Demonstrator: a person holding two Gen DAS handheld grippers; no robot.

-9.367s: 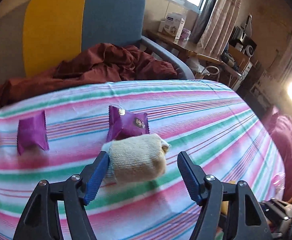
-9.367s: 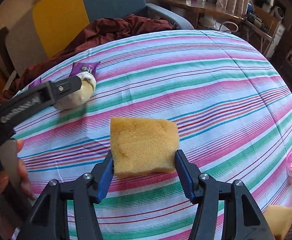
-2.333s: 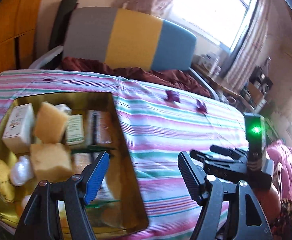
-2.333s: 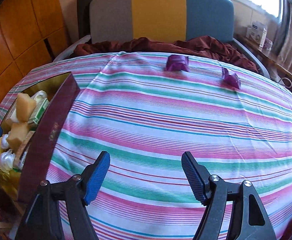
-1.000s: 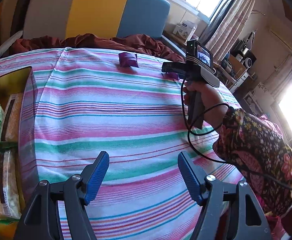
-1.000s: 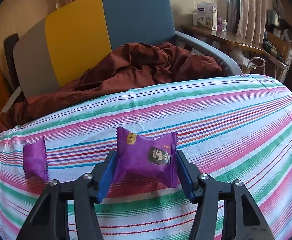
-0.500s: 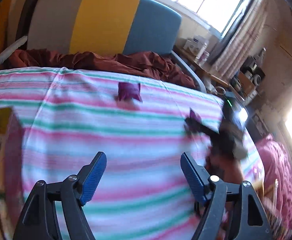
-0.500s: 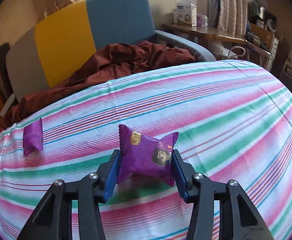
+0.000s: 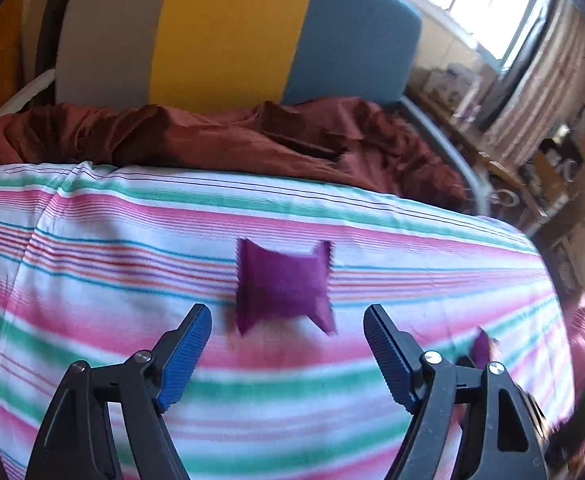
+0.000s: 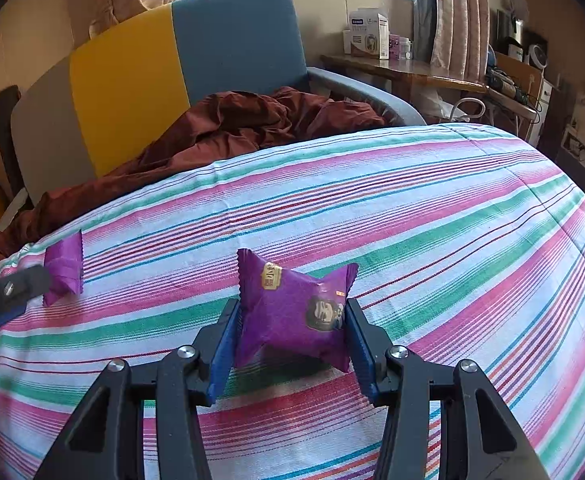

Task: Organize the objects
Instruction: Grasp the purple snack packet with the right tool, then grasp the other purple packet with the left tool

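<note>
Our right gripper (image 10: 290, 336) pinches a purple packet (image 10: 294, 312); our left gripper (image 9: 288, 344) spreads its fingers before another packet (image 9: 282, 286) near the bed's (image 9: 92, 240) far edge.

We see a woven cloth (image 10: 432, 208) with stripes, matt and a little rough. The near packet (image 10: 292, 312) is glossy purple foil with crimped ends; the far left packet (image 10: 65, 268) looks the same. The pads (image 10: 224, 344) are blue ribbed plastic on matt black plastic arms with shiny metal screws. The brown blanket (image 10: 244, 128) has a soft sheen. The chair (image 10: 132, 80) is matt fabric.
</note>
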